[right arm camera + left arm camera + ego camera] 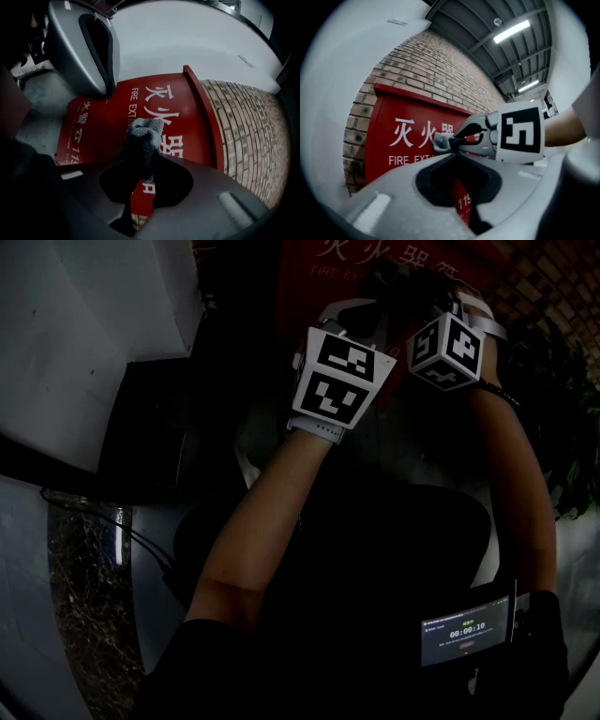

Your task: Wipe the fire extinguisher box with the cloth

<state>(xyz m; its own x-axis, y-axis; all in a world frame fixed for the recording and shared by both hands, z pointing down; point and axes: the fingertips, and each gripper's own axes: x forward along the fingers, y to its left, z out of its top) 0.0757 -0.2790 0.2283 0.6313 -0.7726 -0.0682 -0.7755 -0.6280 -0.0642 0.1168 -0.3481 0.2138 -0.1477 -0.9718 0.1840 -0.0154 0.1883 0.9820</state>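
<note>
The red fire extinguisher box [408, 136], flat against a bumpy brick wall [440, 61] mid-frame, says "FIRE EXT" and "119" in white beside Chinese words, while the right gripper [145, 163] pinches a soft grey bunched-up cloth [143, 136] before it and the left gripper [456, 153] is closed on nothing.

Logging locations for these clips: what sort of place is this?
Probably a garage or service corridor: a red fire extinguisher box against a brick wall, strip lights on a bare beamed ceiling.
</note>
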